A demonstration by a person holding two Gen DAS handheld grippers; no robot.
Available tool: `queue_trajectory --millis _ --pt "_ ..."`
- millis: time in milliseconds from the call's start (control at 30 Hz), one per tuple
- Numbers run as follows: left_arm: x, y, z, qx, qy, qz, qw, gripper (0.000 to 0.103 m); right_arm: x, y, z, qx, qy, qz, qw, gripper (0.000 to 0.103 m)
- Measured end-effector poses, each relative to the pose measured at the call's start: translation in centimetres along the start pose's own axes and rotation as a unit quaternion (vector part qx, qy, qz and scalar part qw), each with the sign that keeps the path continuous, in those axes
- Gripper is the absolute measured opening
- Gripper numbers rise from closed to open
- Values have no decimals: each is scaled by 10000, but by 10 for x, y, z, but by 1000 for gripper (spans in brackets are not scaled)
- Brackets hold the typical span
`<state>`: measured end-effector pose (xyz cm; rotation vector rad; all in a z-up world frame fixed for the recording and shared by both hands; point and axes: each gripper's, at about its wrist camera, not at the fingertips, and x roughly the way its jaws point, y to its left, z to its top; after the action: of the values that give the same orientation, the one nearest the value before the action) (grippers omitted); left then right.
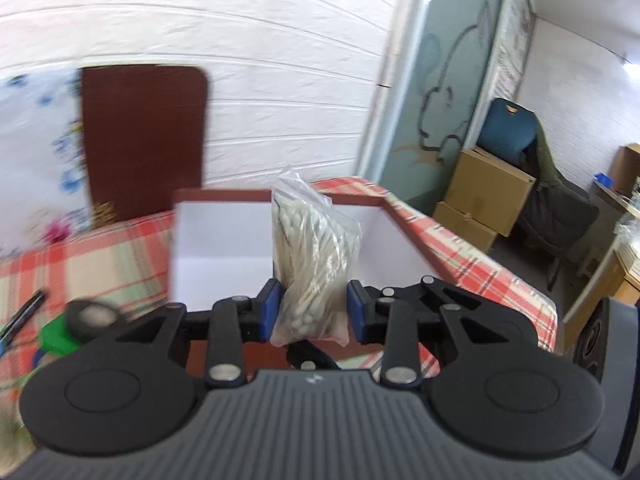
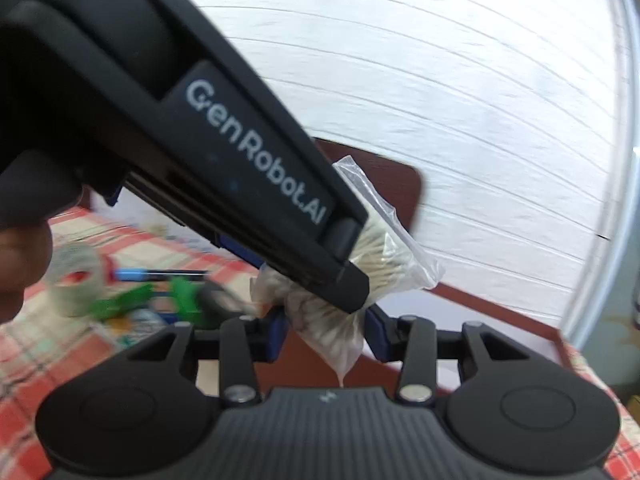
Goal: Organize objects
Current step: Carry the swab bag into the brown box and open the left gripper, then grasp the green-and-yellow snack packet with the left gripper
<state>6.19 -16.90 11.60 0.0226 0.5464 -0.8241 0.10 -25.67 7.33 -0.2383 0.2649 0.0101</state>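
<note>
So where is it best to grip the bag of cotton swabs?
Grip the bag of cotton swabs across its packed middle, pads closing from both flat sides, as the left gripper does. The swabs make it firm there; its loose corners are thin film.

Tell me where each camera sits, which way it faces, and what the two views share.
Left wrist: on the left gripper, facing a white-lined open box and wall; its fingers clamp a bag of cotton swabs.
Right wrist: on the right gripper, facing the wall; the left gripper crosses overhead.
Shared: bag, box, plaid tablecloth.
</note>
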Motion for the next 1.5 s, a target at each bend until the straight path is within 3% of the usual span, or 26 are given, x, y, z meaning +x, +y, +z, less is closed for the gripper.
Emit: queue_trajectory --millis 200,233,300,333,367,467,533,700,800,867,967,1100,1133,1233,1300,1367,1400,1433,1500 --pt "69 -42 10 384 225 -178 9989 39 24 -66 -18 270 327 -837 9956 41" --pt "77 -45 9 406 287 -119 9987 44 30 -73 -22 291 404 -980 9939 44" --pt "92 -46 4 436 445 121 9980 48 38 -84 -29 393 492 -1213 9906 76" --pt "94 -46 1 471 486 205 9975 48 37 -88 -31 502 409 -1305 9893 82" --pt "92 -45 -1 510 484 276 9971 48 37 -90 -32 575 381 -1329 9887 87" --pt "73 -40 -10 617 393 480 9962 50 30 -89 -32 730 223 -1250 9892 86" --pt "53 -35 -11 564 249 500 9968 60 23 -82 -33 835 52 -1180 9895 87" --pt "-2 -5 -50 551 109 831 9950 63 7 -36 -38 785 -204 -505 9954 87" --pt "-27 28 -84 291 295 1246 9913 64 22 -2 -42 629 318 320 9970 85" --pt "-46 55 -104 -14 403 1605 9862 63 36 23 -46 656 800 912 9905 84" --pt "-76 97 -130 -344 416 2413 9690 63 55 59 -44 537 1342 1476 9784 81" --pt "-103 156 -157 -987 506 3260 9389 63 68 93 -23 371 1489 1883 9700 83" --pt "-106 168 -163 -1120 499 3369 9335 68 65 96 -21 366 1507 1989 9677 84" --pt "-120 182 -171 -1434 31 3227 9356 75 88 114 -10 119 1461 2128 9660 89" --pt "-115 183 -166 -1412 39 3229 9358 78 109 131 -9 -288 1456 2219 9637 99" --pt "-109 177 -167 -1179 118 3314 9360 81 123 143 -15 -609 1600 2185 9607 94" --pt "-108 175 -168 -1107 136 3338 9360 81 125 139 -14 -423 1625 2354 9573 74" --pt "-110 173 -173 -1081 127 3334 9365 81 126 136 -13 -261 1701 2489 9531 65" --pt "-115 173 -176 -1139 92 3274 9380 81 117 132 -14 -184 1771 2389 9546 58"
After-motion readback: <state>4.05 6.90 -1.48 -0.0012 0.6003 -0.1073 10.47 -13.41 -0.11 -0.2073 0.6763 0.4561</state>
